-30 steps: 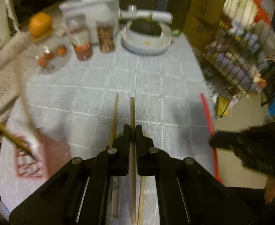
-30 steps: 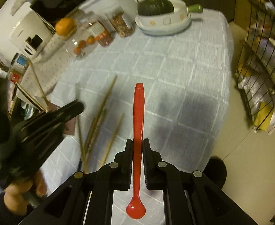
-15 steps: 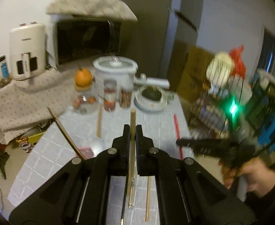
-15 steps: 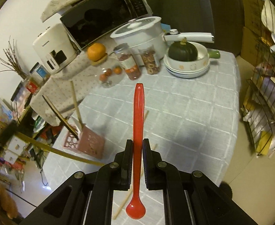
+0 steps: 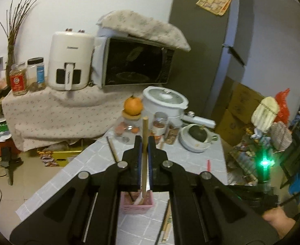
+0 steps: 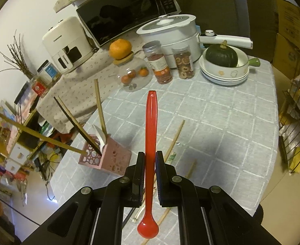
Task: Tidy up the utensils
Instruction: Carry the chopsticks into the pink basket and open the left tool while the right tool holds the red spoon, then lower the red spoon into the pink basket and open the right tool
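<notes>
My left gripper [image 5: 143, 140] is shut on a wooden chopstick [image 5: 144, 143], held upright with its lower end over the pink utensil holder [image 5: 136, 203]. My right gripper [image 6: 149, 157] is shut on a red spoon [image 6: 150, 130], bowl end toward the camera, held above the table. In the right wrist view the pink holder [image 6: 109, 157] stands at the table's left edge with several chopsticks and a white spoon in it. The held chopstick [image 6: 41, 136] comes in from the left with its tip at the holder's rim. Loose chopsticks [image 6: 173, 140] lie on the cloth.
A grey checked tablecloth [image 6: 221, 122] covers the table. At the back stand a glass jar with an orange on it [image 6: 120, 49], two spice jars [image 6: 160, 65], a white pot [image 6: 170, 32] and a bowl with a green squash [image 6: 221, 61]. A wire rack [image 6: 297, 110] stands to the right.
My left gripper has lifted the chopstick off the table, tilted it upright and brought it over the pink holder. My right gripper has risen with the red spoon.
</notes>
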